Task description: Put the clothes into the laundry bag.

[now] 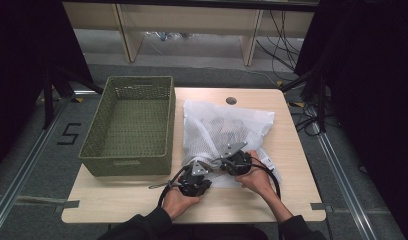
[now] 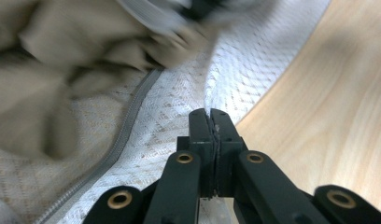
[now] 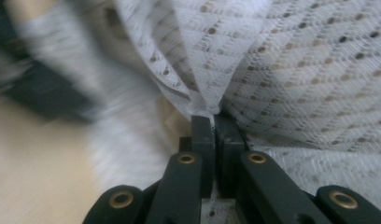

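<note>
A white mesh laundry bag (image 1: 227, 125) lies on the right half of the table with beige clothing (image 2: 48, 70) inside it. Both grippers are at its near edge. My left gripper (image 1: 198, 169) is shut on the bag's edge (image 2: 211, 114), just right of the zipper (image 2: 128, 128). My right gripper (image 1: 232, 157) is shut on a pinch of the mesh (image 3: 212, 116), which rises taut from its jaws. The two grippers sit close together, a hand behind each.
An empty green woven basket (image 1: 129, 125) stands on the left half of the light wooden table (image 1: 292, 150), touching the bag's left side. A round hole (image 1: 231, 100) is in the tabletop behind the bag. Bare tabletop runs along the near edge.
</note>
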Demonstrator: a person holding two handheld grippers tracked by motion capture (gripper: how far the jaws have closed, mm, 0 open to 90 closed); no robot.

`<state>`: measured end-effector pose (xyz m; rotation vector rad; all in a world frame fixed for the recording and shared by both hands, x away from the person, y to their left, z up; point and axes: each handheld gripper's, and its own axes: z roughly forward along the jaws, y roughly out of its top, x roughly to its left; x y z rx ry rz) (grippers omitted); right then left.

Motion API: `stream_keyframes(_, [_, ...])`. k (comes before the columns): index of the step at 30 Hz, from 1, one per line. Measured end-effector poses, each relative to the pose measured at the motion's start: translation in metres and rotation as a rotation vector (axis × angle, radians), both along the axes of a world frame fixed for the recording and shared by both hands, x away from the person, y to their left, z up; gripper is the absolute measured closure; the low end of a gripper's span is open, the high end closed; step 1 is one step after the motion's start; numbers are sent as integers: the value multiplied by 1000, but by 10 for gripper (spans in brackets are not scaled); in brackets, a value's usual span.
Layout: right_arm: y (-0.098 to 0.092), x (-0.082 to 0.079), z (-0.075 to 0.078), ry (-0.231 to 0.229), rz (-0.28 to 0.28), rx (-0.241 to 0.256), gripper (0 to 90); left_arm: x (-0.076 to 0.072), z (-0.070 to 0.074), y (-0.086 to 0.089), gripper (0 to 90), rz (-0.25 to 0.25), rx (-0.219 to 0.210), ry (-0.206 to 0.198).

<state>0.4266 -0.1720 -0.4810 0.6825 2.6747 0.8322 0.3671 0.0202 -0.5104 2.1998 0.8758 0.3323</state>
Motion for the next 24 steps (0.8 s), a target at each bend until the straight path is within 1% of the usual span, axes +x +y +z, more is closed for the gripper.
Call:
stream_keyframes(1, [1, 4, 0, -16, -2, -7, 895, -1, -1, 0, 886, -4, -13, 15])
stream_keyframes(2, [3, 10, -1, -26, -25, -12, 896, -4, -2, -2, 887, -16, -66, 72])
stream_keyframes(3, [4, 15, -2, -61, -29, -18, 895, -3, 1, 3, 887, 36, 25, -19])
stream_keyframes(4, [5, 18, -3, -57, -42, -15, 895, -2, 0, 4, 887, 29, 25, -20])
stream_keyframes(5, [6, 22, -3, -60, -53, -12, 895, -2, -1, 3, 888, -54, -23, 30])
stream_keyframes(6, [6, 27, -4, -77, -61, -15, 896, -6, -1, 1, 888, -29, -66, 78])
stream_keyframes(7, [7, 31, -4, -80, -66, -20, 895, -7, -1, 2, 888, -37, -72, 85])
stream_keyframes(8, [7, 35, -3, -91, -75, -23, 895, -7, -1, 3, 888, -37, -65, 81])
stream_keyframes(9, [7, 39, -3, -83, -102, -14, 895, -8, -1, 3, 888, -32, -64, 80])
stream_keyframes(10, [7, 43, -4, -82, -106, -19, 895, -8, 0, 3, 888, -47, -53, 83])
stream_keyframes(13, [10, 55, -5, -112, -120, -41, 896, -8, -1, 3, 887, -50, -55, 82])
stream_keyframes(14, [10, 59, -6, -111, -124, -35, 895, -8, 0, 3, 887, -52, -53, 82])
stream_keyframes(15, [10, 64, -7, -126, -126, -43, 896, -8, 0, 3, 887, -54, -51, 81])
stream_keyframes(16, [10, 67, -7, -126, -137, -48, 895, -7, 0, 3, 887, -58, -51, 78])
stream_keyframes(17, [9, 68, -7, -115, -131, -39, 895, -8, -1, 3, 887, -48, -49, 79])
stream_keyframes(18, [9, 68, -6, -120, -121, -42, 895, -8, -1, 3, 886, -48, -50, 79])
stream_keyframes(19, [8, 64, -4, -123, -110, -50, 895, -8, 0, 4, 886, -60, -49, 81])
stream_keyframes(20, [6, 59, -1, -119, -93, -54, 895, -7, 0, 5, 885, -55, -41, 75])
stream_keyframes(21, [5, 55, 1, -114, -87, -58, 895, -8, 0, 6, 885, -60, -45, 79])
stream_keyframes(22, [2, 49, 6, -104, -77, -55, 895, -8, -1, 6, 885, -44, -53, 85])
stream_keyframes(23, [-3, 43, 10, -106, -61, -40, 895, -8, 0, 7, 884, -49, -44, 80])
stream_keyframes(24, [-5, 38, 12, -98, -52, -30, 895, -8, 1, 8, 884, -58, -45, 74])
